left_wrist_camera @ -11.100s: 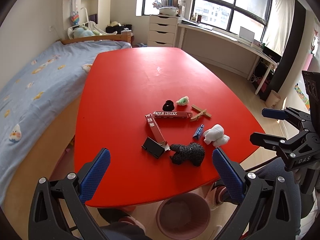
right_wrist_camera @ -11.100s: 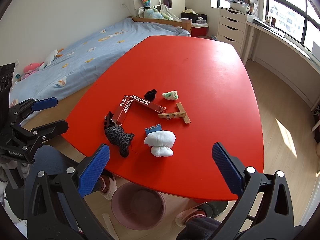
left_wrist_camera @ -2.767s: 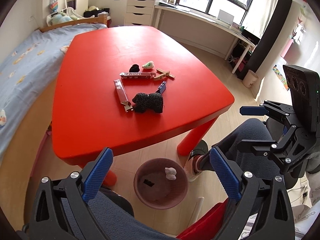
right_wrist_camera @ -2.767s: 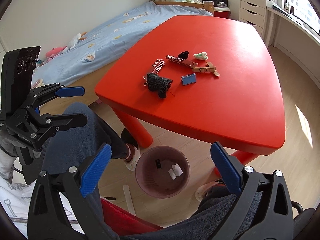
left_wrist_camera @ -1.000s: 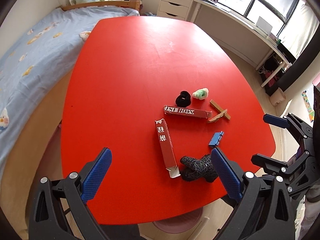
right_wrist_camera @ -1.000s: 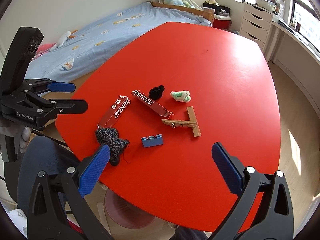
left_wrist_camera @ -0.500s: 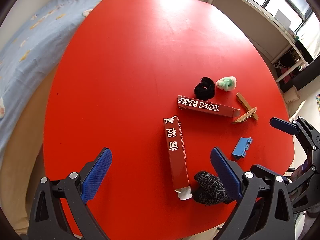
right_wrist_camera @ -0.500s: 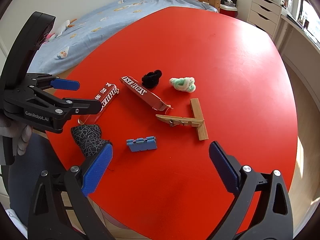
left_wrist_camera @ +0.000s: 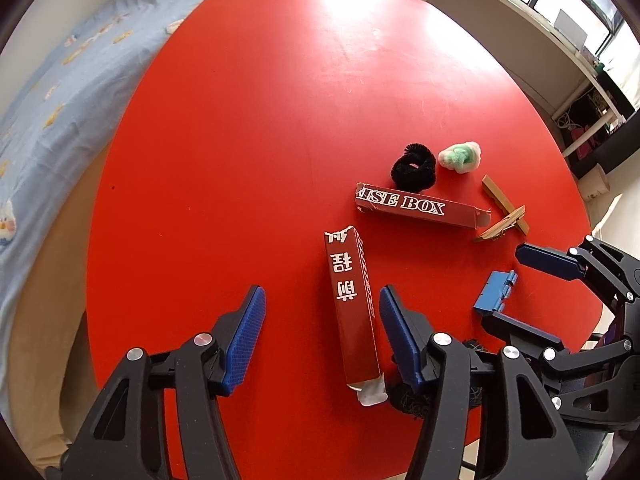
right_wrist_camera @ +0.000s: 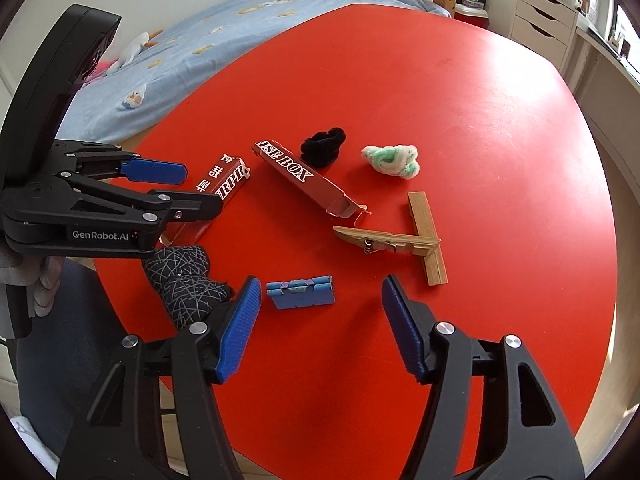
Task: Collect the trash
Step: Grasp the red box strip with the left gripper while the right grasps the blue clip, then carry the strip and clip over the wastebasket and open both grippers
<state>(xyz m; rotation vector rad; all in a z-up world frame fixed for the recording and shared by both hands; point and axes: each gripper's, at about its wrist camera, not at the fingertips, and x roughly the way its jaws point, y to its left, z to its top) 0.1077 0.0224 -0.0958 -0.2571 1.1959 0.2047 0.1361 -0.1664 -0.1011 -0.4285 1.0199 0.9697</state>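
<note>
Trash lies on the red table (left_wrist_camera: pixel 248 128). My left gripper (left_wrist_camera: pixel 320 336) is open, low over the near end of a torn red box (left_wrist_camera: pixel 352 304), its right finger beside it. A second red box (left_wrist_camera: pixel 420 208) reads "ISE BOX". My right gripper (right_wrist_camera: pixel 320 328) is open just above a small blue piece (right_wrist_camera: pixel 300 290). A black netted lump (right_wrist_camera: pixel 184 280) lies by its left finger. A black scrunchie (right_wrist_camera: pixel 324 146), a green-white wad (right_wrist_camera: pixel 394 160) and wooden clothespins (right_wrist_camera: pixel 404 238) lie farther back.
A bed with a blue cover (left_wrist_camera: pixel 44 92) runs along the table's left side. White drawers (right_wrist_camera: pixel 548 8) and a long desk (left_wrist_camera: pixel 520 12) under windows stand beyond the far end. The table's near edge (right_wrist_camera: pixel 360 472) is close under the right gripper.
Both grippers have dropped closer to the table. The left one has come down over the near red box, the right one over the blue piece.
</note>
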